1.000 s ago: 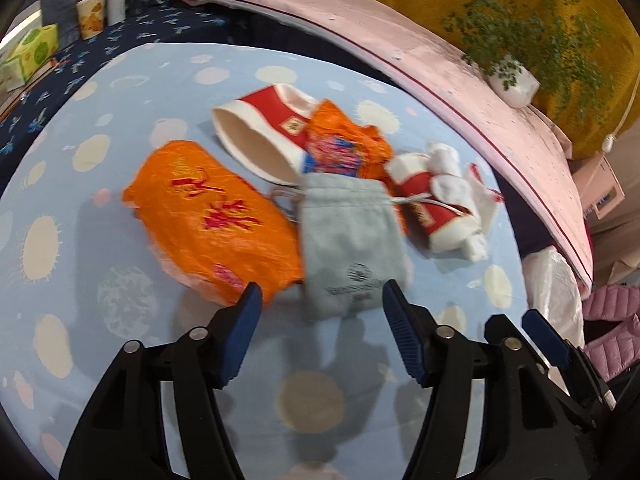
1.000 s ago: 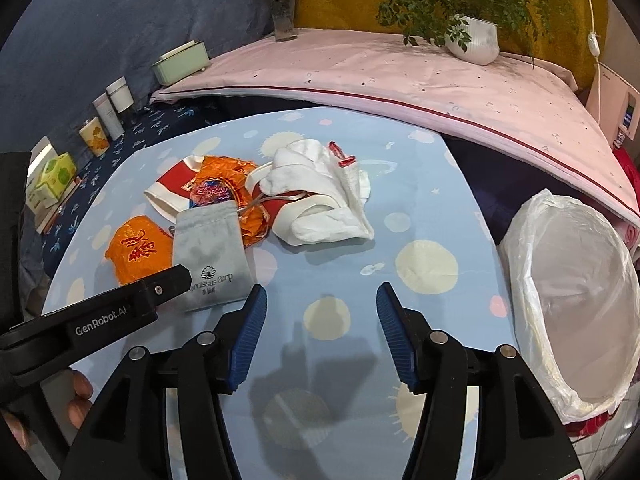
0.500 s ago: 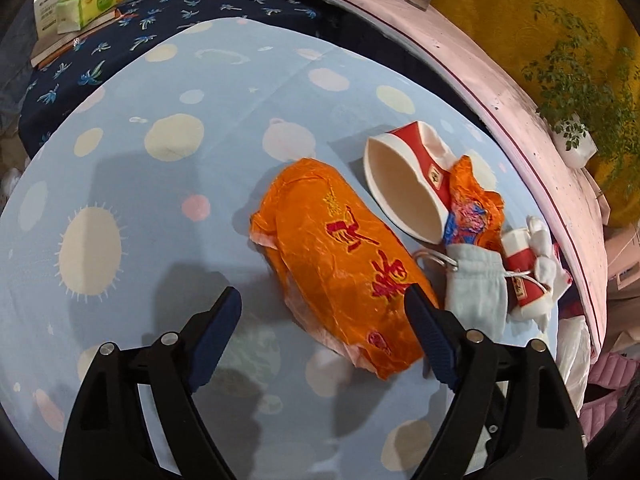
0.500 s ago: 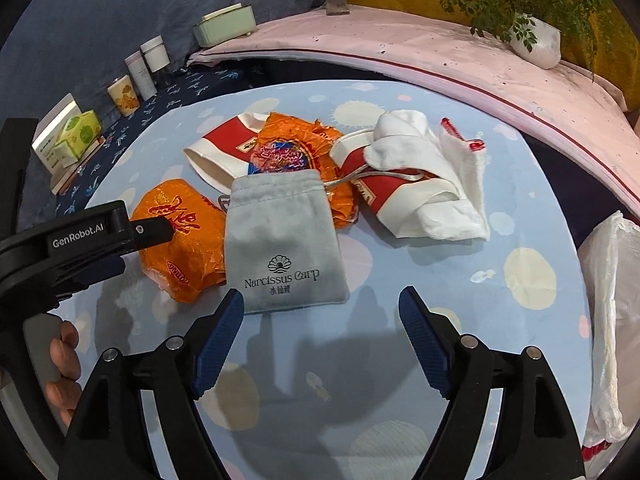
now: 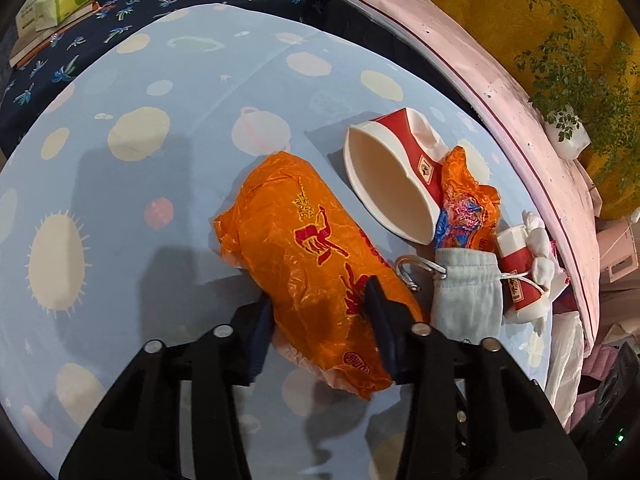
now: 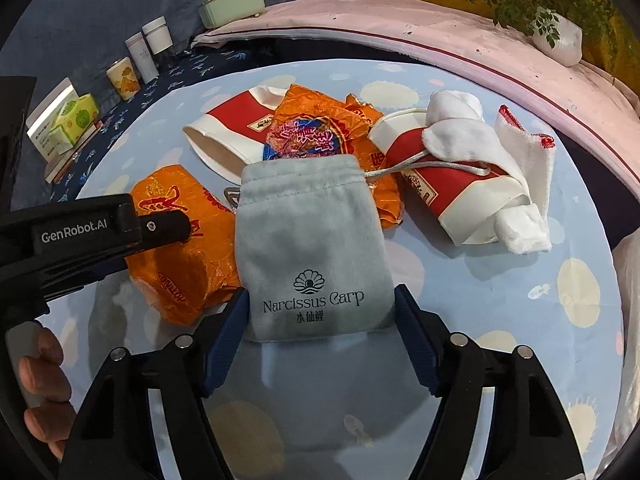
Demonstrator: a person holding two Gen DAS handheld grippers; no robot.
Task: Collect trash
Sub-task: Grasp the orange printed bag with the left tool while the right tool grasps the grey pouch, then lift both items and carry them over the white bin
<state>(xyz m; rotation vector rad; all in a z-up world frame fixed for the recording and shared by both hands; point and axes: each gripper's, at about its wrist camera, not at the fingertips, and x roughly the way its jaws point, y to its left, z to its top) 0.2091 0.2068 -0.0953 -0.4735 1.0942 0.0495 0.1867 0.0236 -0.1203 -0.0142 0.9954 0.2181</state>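
Note:
On the blue spotted tablecloth (image 5: 120,200) lies an orange plastic bag (image 5: 304,240) with red lettering. My left gripper (image 5: 320,300) is closing on its near end, and both pads press into the crinkled film. A grey drawstring pouch (image 6: 312,240) lies just right of that bag (image 6: 180,264). My right gripper (image 6: 320,300) straddles the pouch's bottom edge. Its jaws are closing, the pads level with the pouch's sides, which are not squeezed. Behind lie a red-and-white paper cup (image 6: 228,136), a crumpled orange wrapper (image 6: 316,128) and a second cup (image 6: 440,196) wrapped in white cloth (image 6: 480,140).
A white plastic bag (image 6: 628,280) hangs at the table's right edge. A green tissue box (image 6: 76,118), cups and jars line the dark cloth at the back left. A pink ledge with a potted plant (image 6: 556,36) runs behind. A person's hand (image 6: 40,380) holds the left tool.
The left jaws have come down and narrowed onto the orange bag. The right gripper has moved forward and down, so the grey pouch now lies between its narrowing jaws.

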